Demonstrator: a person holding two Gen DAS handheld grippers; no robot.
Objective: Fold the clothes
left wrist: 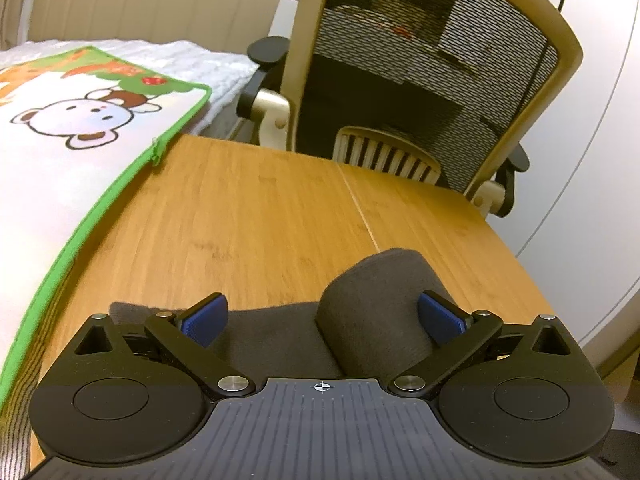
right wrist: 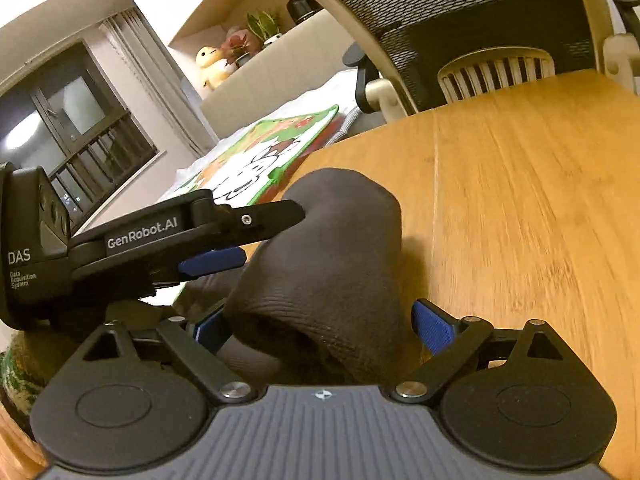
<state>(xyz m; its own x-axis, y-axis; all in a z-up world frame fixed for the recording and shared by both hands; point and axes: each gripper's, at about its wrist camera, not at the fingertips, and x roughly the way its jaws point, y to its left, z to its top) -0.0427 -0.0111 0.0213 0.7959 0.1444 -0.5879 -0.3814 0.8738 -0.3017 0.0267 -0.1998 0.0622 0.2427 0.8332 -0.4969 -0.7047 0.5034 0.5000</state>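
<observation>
Left wrist view: one dark grey garment [left wrist: 360, 320] lies bunched on the wooden worktop [left wrist: 260, 220], its near part hidden under the left tongs [left wrist: 322, 320], which stand wide, gripping nothing. Right wrist view: the garment's rolled hump [right wrist: 332, 264] sits between the right tongs [right wrist: 320, 328], spread wide, near edge cut off. The left tool reads "GenRobot.AI" and "DAS".

Warm indoor light, fisheye-bent edges
</observation>
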